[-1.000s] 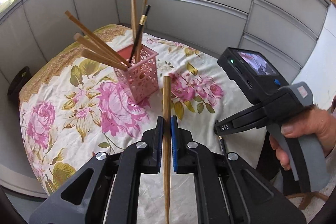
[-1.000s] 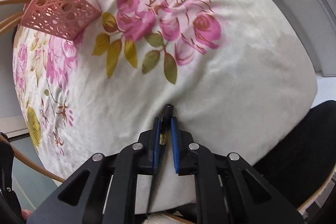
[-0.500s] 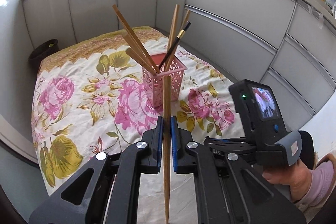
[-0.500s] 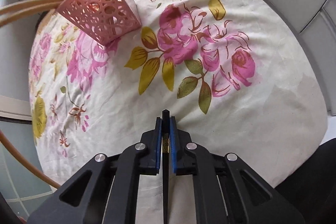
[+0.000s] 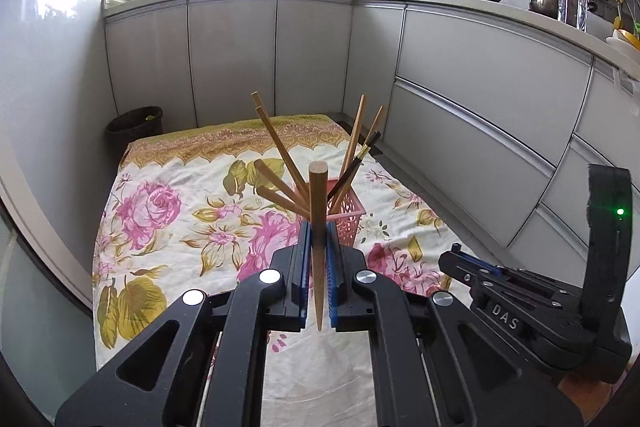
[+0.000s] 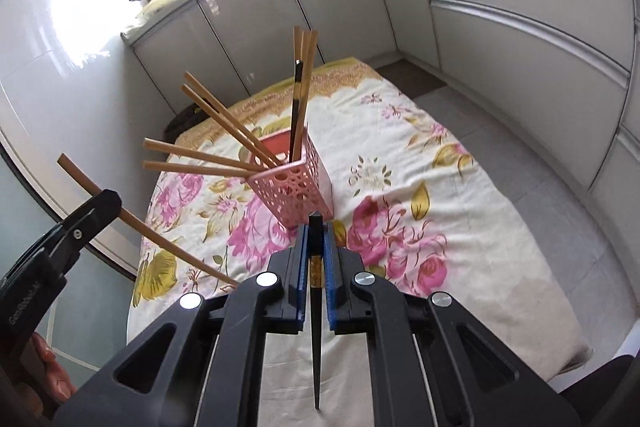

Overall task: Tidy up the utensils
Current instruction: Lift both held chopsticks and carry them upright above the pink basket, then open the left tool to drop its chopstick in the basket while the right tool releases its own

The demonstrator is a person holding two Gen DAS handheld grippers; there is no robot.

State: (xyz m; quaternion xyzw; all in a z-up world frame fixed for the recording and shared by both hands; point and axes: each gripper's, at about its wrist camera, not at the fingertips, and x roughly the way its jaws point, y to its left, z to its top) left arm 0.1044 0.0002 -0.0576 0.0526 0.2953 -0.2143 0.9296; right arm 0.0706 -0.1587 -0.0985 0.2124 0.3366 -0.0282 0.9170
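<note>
Above the table's near edge, the left gripper (image 5: 319, 239) is clamped on a wooden chopstick (image 5: 318, 211) and the right gripper (image 6: 316, 247) on a black chopstick (image 6: 315, 255). The pink holder (image 6: 298, 183) stands mid-table on the cloth (image 6: 420, 211), chopsticks (image 6: 208, 151) fanning out of it. Risk, I judge: lowering either stick may strike those leaning ones, or tip the light holder, since both grippers converge closely.

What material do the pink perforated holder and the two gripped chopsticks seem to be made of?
Pink perforated holder: probably moulded plastic, with a matte lattice of round holes. Light brown chopstick: wood or bamboo, with visible grain. Black chopstick: glossy, perhaps lacquered wood or plastic, with a gold band.
</note>
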